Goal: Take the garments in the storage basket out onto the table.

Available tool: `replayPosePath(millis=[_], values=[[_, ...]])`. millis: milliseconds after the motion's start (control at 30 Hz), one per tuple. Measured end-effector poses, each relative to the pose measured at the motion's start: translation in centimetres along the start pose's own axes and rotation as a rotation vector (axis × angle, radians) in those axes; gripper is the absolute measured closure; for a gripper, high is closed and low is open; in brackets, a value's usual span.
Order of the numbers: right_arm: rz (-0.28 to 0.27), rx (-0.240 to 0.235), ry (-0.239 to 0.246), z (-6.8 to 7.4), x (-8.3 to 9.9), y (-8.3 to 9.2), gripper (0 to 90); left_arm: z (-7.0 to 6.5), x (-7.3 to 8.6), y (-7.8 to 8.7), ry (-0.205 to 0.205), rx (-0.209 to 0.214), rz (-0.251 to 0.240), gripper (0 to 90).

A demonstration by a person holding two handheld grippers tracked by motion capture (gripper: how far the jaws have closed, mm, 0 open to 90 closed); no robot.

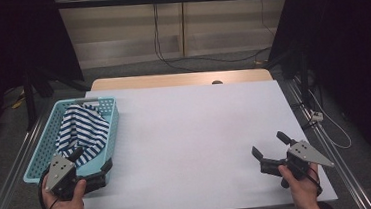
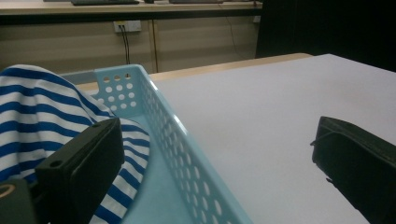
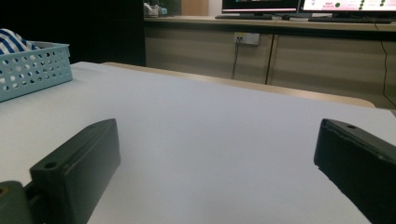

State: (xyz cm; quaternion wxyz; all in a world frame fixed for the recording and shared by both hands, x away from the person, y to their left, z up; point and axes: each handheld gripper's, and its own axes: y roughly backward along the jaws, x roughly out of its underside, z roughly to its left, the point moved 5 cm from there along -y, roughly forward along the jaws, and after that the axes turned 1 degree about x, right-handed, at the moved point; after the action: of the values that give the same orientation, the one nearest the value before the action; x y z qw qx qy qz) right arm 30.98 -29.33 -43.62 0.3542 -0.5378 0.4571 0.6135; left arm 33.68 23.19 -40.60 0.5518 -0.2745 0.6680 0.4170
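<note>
Over at the left edge of the table [image 1: 189,119], a light blue perforated basket [image 1: 111,124] sits with a blue-and-white striped cloth [image 1: 83,132] heaped inside it, the fabric rising above the rim. Just at the basket's near corner the left gripper [image 1: 93,161] is held in a hand [image 1: 67,206], jaws spread wide and gripping nothing — in the left gripper view one jaw stands over the basket right beside the striped cloth, the other over the bare tabletop, with the basket's wall running between them. Across the white tabletop, well apart from the basket, the right gripper [image 1: 270,145] hovers near the front right corner, its jaws likewise parted and empty — pointing across the tabletop.
</note>
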Motion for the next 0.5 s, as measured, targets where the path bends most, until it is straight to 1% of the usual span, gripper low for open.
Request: replayPosePath(millis=[67,100,133,167,200,233,333,367,400,433,500], values=[[-0.003,-0.006,-0.004,-0.1,0.0,0.1,0.2,0.3,-0.3,0.0,0.01,0.005,-0.005,2.3],[0.003,-0.008,-0.015,-0.1,0.1,0.1,0.2,0.3,-0.3,0.0,0.01,0.005,-0.005,2.6],[0.003,-0.006,-0.018,-0.2,0.2,0.1,0.1,0.8,-0.5,0.0,0.002,0.009,0.016,2.9],[0.005,-0.006,-0.019,-0.2,0.2,0.1,0.1,0.8,-0.5,0.0,0.002,0.009,0.016,2.9],[0.004,-0.008,-0.027,-0.3,0.2,0.1,0.2,1.1,-0.7,-0.2,0.02,0.026,0.029,3.1],[0.0,-0.012,-0.034,-0.3,0.2,0.1,0.1,1.2,-0.9,-0.3,0.018,0.048,0.053,3.4],[-0.001,-0.017,-0.028,-0.3,0.2,0.1,0.1,1.3,-1.2,-0.4,0.026,0.06,0.064,3.3],[0.001,-0.028,-0.024,-0.2,0.3,0.1,0.1,1.2,-1.4,-0.4,0.019,0.072,0.068,3.2],[0.001,-0.028,-0.024,-0.2,0.3,0.1,0.1,1.2,-1.4,-0.4,0.019,0.072,0.068,3.1],[0.006,-0.037,-0.011,-0.1,0.3,0.0,0.1,1.2,-1.7,-0.4,0.002,0.082,0.086,3.0],[0.009,-0.033,-0.009,-0.1,0.3,0.0,0.2,1.2,-2.0,-0.5,0.002,0.088,0.088,2.5]])
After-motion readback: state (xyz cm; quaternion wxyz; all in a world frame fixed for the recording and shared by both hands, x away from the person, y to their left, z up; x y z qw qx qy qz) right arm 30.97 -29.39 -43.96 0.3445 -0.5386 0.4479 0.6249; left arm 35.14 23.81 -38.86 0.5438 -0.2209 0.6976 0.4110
